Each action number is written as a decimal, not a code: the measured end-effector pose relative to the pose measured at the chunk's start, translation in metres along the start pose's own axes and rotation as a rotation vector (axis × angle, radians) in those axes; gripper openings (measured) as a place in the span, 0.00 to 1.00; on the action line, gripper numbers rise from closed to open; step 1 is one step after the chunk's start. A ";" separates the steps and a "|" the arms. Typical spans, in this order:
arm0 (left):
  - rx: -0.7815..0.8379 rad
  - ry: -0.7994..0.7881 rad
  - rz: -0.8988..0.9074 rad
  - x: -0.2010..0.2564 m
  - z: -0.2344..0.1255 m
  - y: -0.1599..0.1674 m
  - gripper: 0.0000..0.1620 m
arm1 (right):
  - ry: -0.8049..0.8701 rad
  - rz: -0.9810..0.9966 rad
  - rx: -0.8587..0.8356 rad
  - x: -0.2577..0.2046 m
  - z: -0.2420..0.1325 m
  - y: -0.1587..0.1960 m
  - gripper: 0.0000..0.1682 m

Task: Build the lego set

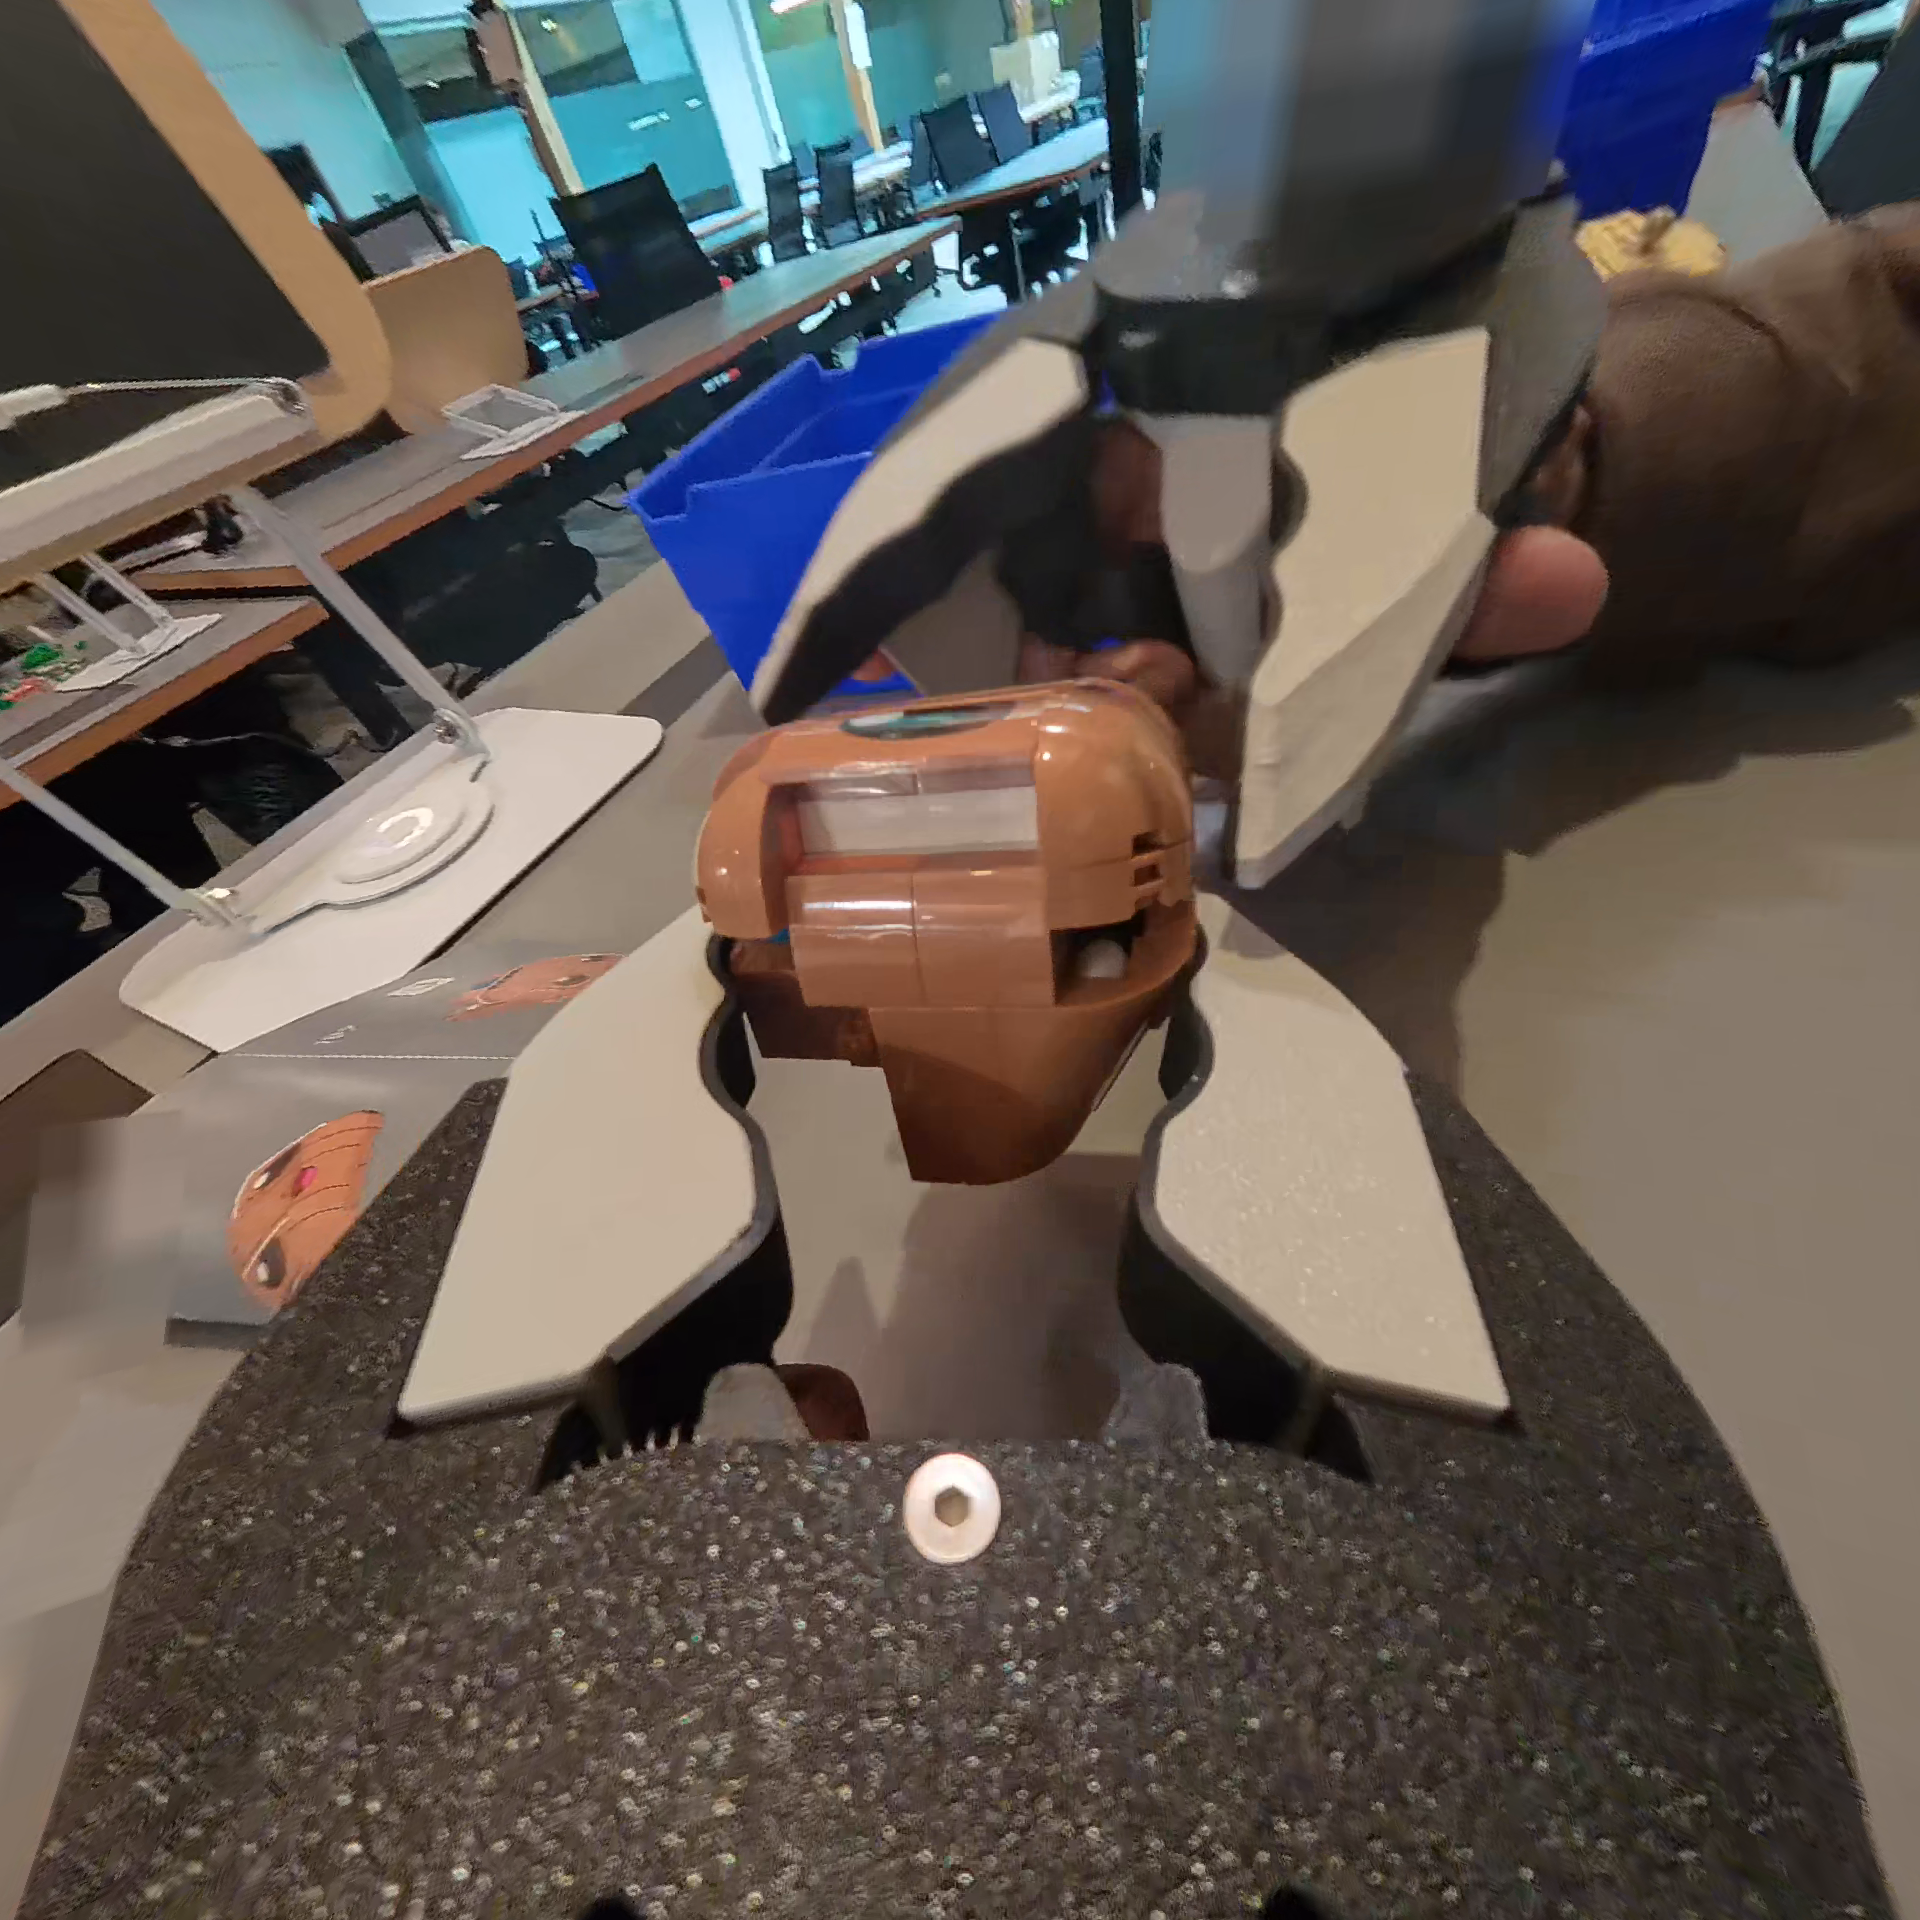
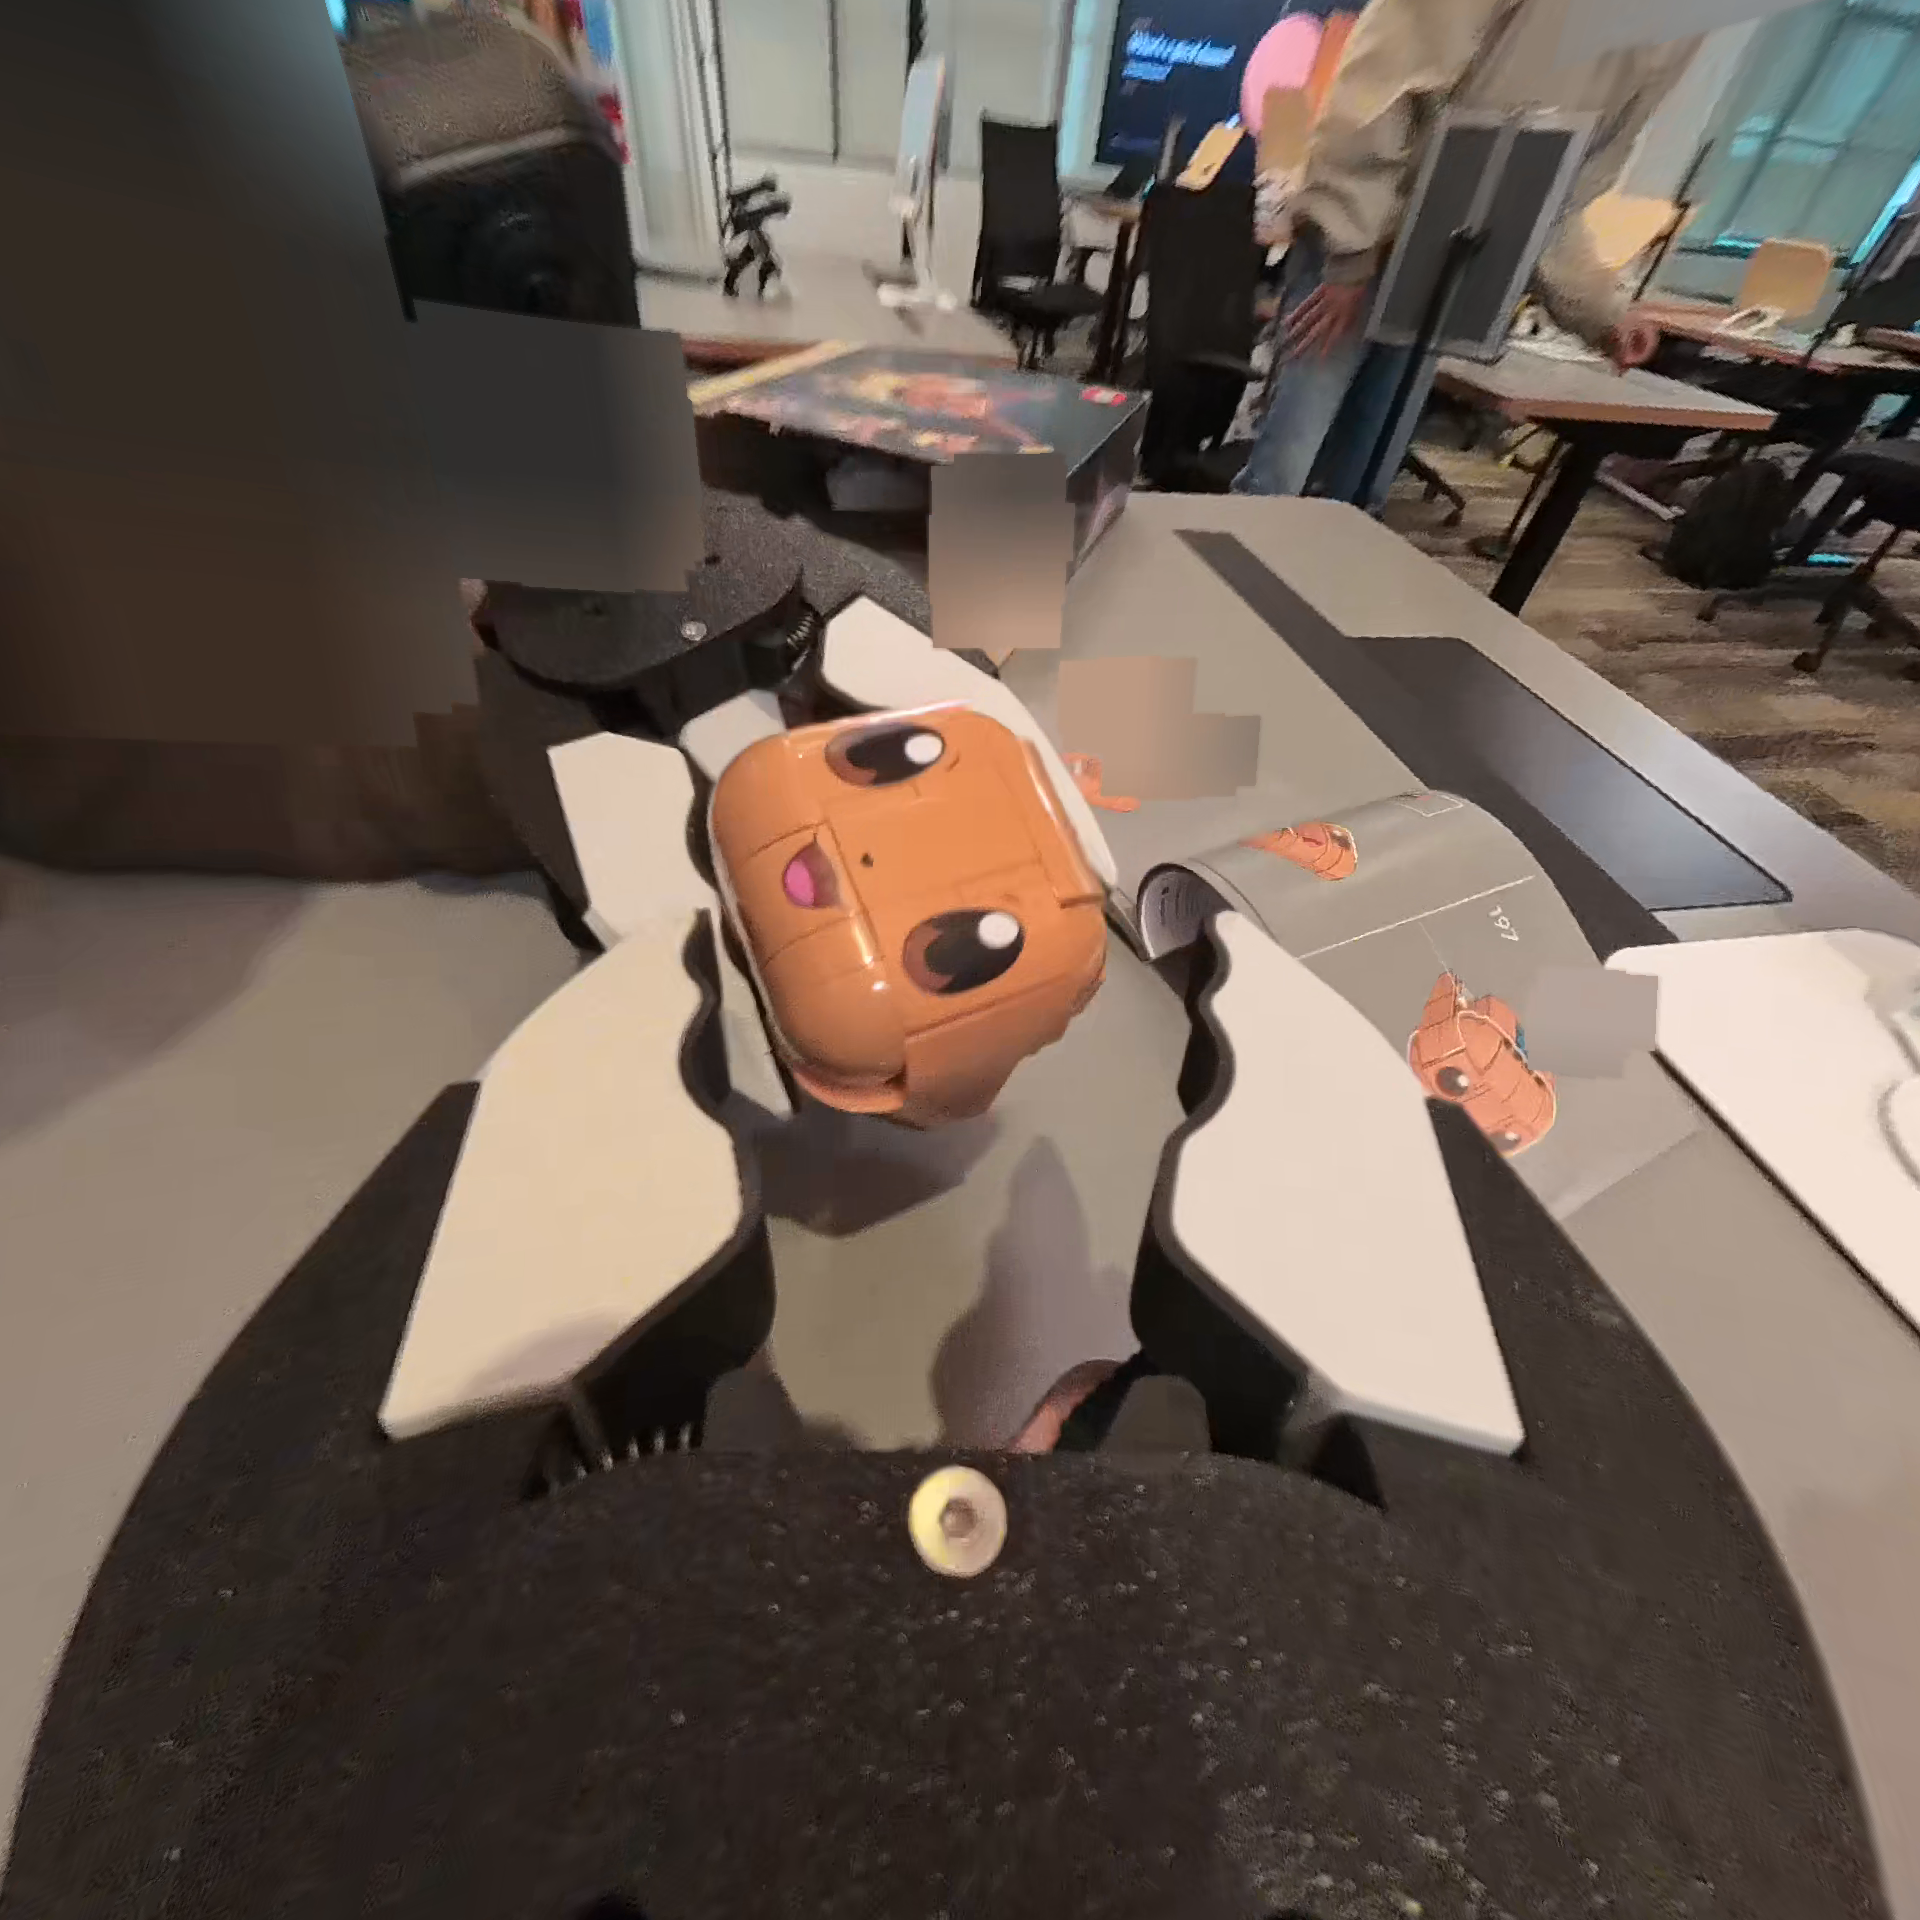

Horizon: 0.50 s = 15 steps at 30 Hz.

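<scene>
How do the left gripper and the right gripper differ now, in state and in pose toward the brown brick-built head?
The left gripper is shut on the brown brick-built head; the right gripper holds its jaws wide open around it. The left gripper faces the head's plain back; the right gripper faces its printed eyes and mouth. Both have pale grey jaws on black bodies.

Your open instruction booklet (image 2: 1455,914) carries a small printed page number beside a thin diagram line, turned away from you. The box (image 2: 914,416) behind it shows a small red brand mark at its corner. The far screen (image 2: 1174,62) holds pale lettering, too blurred to read.
</scene>
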<state>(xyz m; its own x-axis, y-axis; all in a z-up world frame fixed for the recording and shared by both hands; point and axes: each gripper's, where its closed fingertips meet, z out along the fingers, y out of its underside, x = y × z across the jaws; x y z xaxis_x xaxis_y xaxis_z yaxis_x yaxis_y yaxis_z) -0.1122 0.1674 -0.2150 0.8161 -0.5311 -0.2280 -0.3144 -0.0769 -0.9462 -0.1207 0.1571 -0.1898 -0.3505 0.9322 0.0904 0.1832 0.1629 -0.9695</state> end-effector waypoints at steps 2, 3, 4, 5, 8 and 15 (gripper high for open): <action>-0.018 0.019 0.029 0.005 0.001 0.002 0.48 | -0.044 -0.040 -0.051 -0.002 -0.001 0.001 0.50; -0.023 0.027 0.041 0.007 0.002 0.002 0.48 | -0.067 -0.055 -0.076 -0.004 -0.002 0.002 0.49; -0.025 0.034 0.048 0.009 0.002 0.002 0.48 | -0.096 -0.066 -0.101 -0.008 -0.002 0.003 0.48; -0.025 0.043 0.050 0.011 0.002 0.002 0.48 | -0.125 -0.074 -0.126 -0.012 -0.003 0.005 0.47; -0.028 0.065 0.055 0.017 0.003 0.001 0.48 | -0.186 -0.094 -0.178 -0.023 -0.001 0.008 0.47; -0.055 0.084 0.085 0.023 0.005 0.005 0.48 | -0.184 -0.161 -0.248 -0.026 0.000 0.011 0.42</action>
<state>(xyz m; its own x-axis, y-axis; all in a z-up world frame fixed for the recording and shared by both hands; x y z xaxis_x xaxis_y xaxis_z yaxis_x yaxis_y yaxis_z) -0.0920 0.1591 -0.2260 0.7425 -0.6064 -0.2846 -0.4084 -0.0731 -0.9099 -0.1099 0.1349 -0.2024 -0.5484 0.8181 0.1732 0.3217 0.3976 -0.8593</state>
